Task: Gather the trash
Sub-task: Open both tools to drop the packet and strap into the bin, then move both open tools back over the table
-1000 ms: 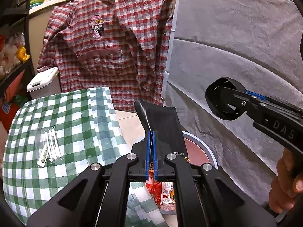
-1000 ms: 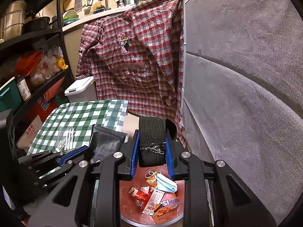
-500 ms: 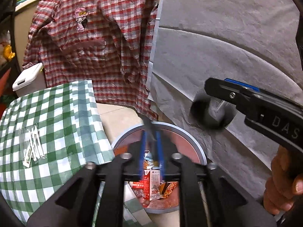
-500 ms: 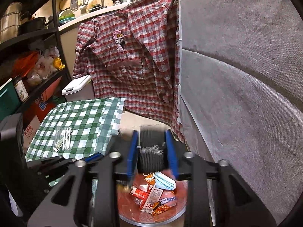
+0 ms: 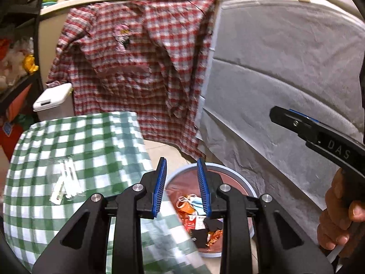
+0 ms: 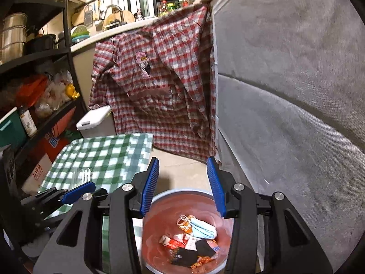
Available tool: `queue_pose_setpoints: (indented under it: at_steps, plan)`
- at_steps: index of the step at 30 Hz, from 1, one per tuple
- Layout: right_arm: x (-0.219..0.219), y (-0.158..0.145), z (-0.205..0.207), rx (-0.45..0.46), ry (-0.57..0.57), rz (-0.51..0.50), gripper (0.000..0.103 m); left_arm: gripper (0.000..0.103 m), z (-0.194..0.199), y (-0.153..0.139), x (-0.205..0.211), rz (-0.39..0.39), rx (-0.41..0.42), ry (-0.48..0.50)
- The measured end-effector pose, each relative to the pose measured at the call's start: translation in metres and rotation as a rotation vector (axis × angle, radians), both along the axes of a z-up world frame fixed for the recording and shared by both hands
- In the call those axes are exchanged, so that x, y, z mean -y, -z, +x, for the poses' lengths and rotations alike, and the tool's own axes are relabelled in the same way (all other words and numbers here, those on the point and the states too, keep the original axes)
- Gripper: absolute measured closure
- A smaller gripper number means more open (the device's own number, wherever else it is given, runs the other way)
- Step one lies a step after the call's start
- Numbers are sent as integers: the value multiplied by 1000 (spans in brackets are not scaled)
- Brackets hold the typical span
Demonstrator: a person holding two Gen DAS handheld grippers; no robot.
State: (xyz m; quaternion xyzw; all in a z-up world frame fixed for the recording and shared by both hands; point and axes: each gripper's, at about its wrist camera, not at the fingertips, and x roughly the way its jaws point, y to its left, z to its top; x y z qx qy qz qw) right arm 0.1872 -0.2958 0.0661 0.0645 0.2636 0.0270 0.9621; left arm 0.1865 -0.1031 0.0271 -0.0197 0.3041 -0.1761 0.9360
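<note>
A round bin (image 5: 241, 182) with a red liner stands on the floor beside the table; it also shows in the right wrist view (image 6: 182, 193). Inside lie wrappers, a blue face mask (image 6: 203, 228) and black pieces (image 6: 189, 254). My left gripper (image 5: 181, 166) is open and empty above the bin's left rim. My right gripper (image 6: 184, 166) is open and empty above the bin. The right gripper also shows at the right of the left wrist view (image 5: 294, 119). A clear packet of white sticks (image 5: 66, 180) lies on the green checked tablecloth (image 5: 68, 141).
A red plaid shirt (image 5: 141, 68) hangs from a counter behind the table. A grey fabric panel (image 5: 285, 80) fills the right side. A white lidded bin (image 5: 52, 98) stands at the back left. Black shelves (image 6: 34, 68) with jars and bags stand at the left.
Both grippers opened. The black pouch in the left gripper and the black strap in the right gripper dropped into the bin, where black pieces now lie.
</note>
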Motion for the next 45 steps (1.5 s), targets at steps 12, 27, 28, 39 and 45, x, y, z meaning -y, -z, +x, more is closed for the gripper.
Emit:
queue_pose_setpoints:
  at_steps: [12,27,28,39,45]
  plan:
    - [-57,-14,-8,83,-30,25,61,65,-15,-41,-103,-1,87,-212]
    - [-149,-14,-7,111,-160,-26,63,65,-31,-64,-191,5,113,-366]
    - [-154,-13,-5,107,-169,-26,63,65,-31,-64,-195,4,111,-369]
    - [-203,9,19,59,-277,-36,83,60,-21,-64,-230,6,107,-411]
    - [-228,30,41,22,-319,-40,85,60,-11,-59,-245,11,97,-431]
